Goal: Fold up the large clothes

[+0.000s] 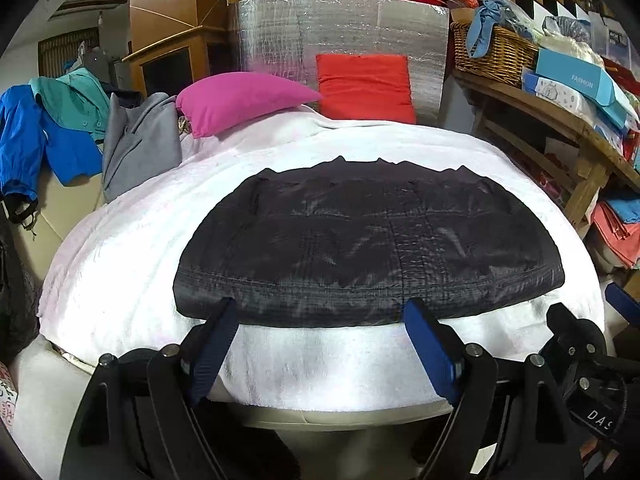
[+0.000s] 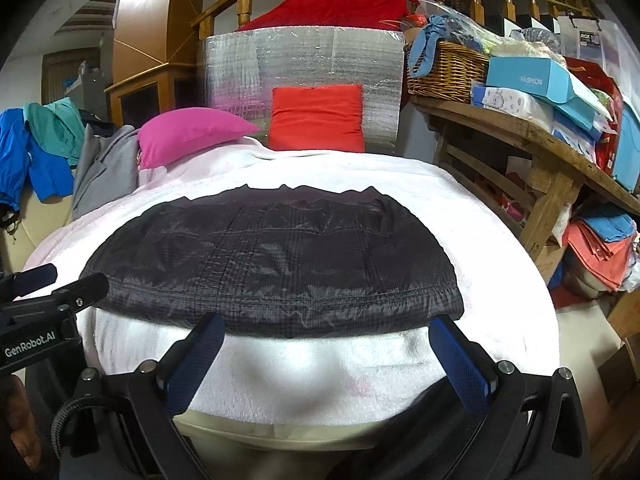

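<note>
A black quilted garment (image 1: 368, 244) lies flat and folded into a wide block on the white blanket (image 1: 132, 264); it also shows in the right wrist view (image 2: 272, 264). My left gripper (image 1: 320, 312) is open and empty, its blue fingertips just at the garment's near edge. My right gripper (image 2: 326, 326) is open and empty too, at the same near edge further right. The right gripper shows at the right of the left wrist view (image 1: 588, 320), and the left gripper at the left of the right wrist view (image 2: 64, 284).
A pink pillow (image 1: 240, 100) and a red pillow (image 1: 364, 88) lie at the far end against a silver foil panel (image 1: 340, 28). Grey, teal and blue clothes (image 1: 80, 128) hang left. A wooden table (image 1: 560, 120) with a wicker basket (image 1: 492, 48) and boxes stands right.
</note>
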A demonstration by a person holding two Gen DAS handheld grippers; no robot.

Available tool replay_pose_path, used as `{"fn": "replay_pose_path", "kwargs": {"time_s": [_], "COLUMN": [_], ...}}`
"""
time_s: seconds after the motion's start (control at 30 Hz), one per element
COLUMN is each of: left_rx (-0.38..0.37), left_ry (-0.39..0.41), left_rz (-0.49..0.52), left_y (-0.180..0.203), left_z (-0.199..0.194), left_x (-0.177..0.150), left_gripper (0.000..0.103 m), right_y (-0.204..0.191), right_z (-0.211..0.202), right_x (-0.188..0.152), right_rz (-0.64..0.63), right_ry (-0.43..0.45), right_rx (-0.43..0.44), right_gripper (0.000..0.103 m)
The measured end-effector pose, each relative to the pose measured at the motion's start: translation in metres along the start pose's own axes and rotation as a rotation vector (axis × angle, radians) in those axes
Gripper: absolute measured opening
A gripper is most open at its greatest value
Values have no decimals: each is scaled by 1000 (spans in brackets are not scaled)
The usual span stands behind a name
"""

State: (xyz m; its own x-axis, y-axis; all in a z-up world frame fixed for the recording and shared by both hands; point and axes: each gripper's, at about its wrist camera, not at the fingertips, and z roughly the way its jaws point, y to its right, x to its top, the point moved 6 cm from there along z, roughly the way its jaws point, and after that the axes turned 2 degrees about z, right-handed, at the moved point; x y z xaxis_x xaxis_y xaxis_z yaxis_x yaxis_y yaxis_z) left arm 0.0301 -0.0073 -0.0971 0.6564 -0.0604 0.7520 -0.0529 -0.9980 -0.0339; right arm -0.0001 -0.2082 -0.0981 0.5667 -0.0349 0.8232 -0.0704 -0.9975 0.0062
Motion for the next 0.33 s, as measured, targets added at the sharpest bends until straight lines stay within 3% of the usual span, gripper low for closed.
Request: {"fn": "replay_pose_path", "kwargs": {"time_s": [0.33], "left_rx": [-12], "left_ry": [13], "left_rz": [7], "left_y": [1], "left_z": [-2], "left_x": [1], "left_gripper": [85], "right_y": [-2], "right_z": [0], "right_x": [1], "right_rz": [-10], "right_ry": [5], "right_rx": [-5], "right_gripper": [103]}}
